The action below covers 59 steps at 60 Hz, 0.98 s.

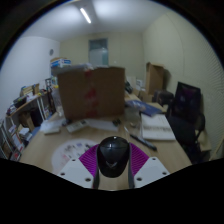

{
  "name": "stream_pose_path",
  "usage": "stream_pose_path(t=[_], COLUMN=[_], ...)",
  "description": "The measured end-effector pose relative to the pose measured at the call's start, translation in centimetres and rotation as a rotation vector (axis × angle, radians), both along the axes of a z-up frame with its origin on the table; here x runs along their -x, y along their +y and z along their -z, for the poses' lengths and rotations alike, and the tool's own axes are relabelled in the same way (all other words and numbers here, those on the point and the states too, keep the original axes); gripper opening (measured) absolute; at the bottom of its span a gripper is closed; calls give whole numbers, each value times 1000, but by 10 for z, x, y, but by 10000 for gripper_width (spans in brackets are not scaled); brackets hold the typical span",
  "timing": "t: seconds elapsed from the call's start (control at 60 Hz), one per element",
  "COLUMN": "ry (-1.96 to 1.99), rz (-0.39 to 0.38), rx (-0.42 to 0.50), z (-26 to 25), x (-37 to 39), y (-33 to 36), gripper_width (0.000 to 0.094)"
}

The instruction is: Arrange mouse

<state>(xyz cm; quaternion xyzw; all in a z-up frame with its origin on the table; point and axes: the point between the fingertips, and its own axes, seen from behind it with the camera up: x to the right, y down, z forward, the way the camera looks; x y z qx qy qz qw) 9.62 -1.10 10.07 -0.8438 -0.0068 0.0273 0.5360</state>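
A black computer mouse (113,153) sits between my gripper's (113,160) two fingers, its rounded back facing the camera. The purple pads (88,159) press against both its sides with no gap showing. The mouse is held above a round light wooden table (60,140). A white round mat with a pale pattern (70,153) lies on the table just below and left of the fingers.
A large brown cardboard box (91,92) stands at the table's far side. White papers and a keyboard-like object (155,126) lie to the right. A black chair (187,105) stands at the right. Cluttered shelves (28,110) fill the left.
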Motion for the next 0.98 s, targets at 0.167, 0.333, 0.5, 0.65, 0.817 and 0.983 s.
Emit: stream_pose_path(t=[0.167,0.333,0.5,0.65,0.817,0.983], ry=[28,2,-62,-35,60,86], rz=[-99,-193,-188,-150,-130,-84], rx=[-90,76,168,239,266,262], z=[-57,42,110,111,68,9], x=[78,140,148,142,145,136], y=[37,45,41,35,-5,-74], gripper_width=[396,395,454,645,836,832])
